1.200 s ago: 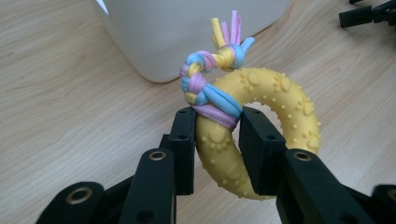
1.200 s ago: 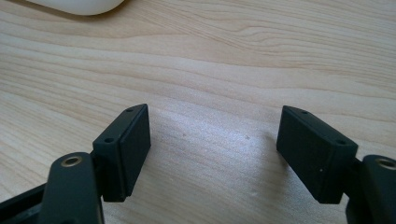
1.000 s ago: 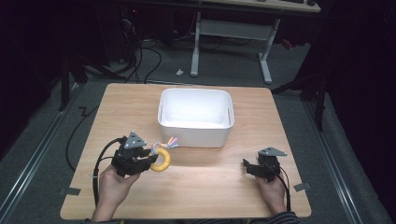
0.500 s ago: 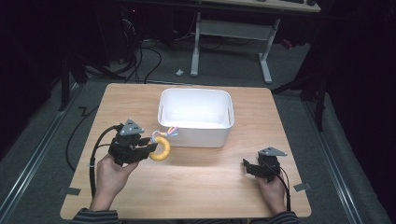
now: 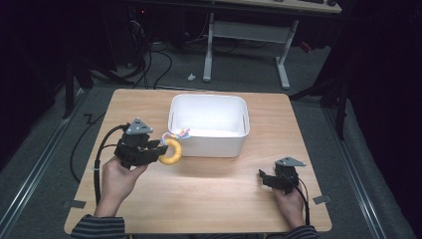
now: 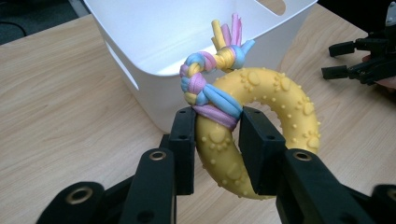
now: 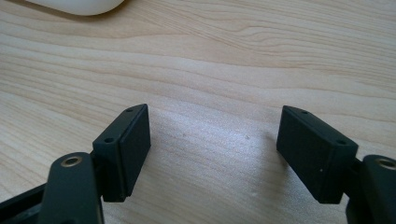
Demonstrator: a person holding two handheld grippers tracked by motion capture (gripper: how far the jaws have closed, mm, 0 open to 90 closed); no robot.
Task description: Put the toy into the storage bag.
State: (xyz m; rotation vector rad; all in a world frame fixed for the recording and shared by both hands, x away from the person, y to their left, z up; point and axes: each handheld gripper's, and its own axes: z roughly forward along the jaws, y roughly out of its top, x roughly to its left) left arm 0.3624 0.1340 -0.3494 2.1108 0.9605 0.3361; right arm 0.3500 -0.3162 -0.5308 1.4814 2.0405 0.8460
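My left gripper point(image 5: 161, 149) point(image 6: 215, 140) is shut on a yellow knobbly rubber ring point(image 5: 170, 152) point(image 6: 266, 116) with a braided pink, blue and yellow rope point(image 6: 212, 79) knotted on it. The ring is held above the table, right beside the near-left corner of the white tub point(image 5: 209, 124) point(image 6: 187, 32). My right gripper point(image 5: 263, 178) point(image 7: 212, 149) stands open low over the wood at the front right, nothing between its jaws. It also appears far off in the left gripper view point(image 6: 341, 58).
The wooden table point(image 5: 209, 199) has bare wood in front of the tub and between the two hands. The tub looks empty inside. Beyond the far edge are cables on the floor and a desk frame point(image 5: 249, 45).
My left gripper has carried the ring up and away from me, from the table towards the tub's near-left corner. The right gripper has stayed put.
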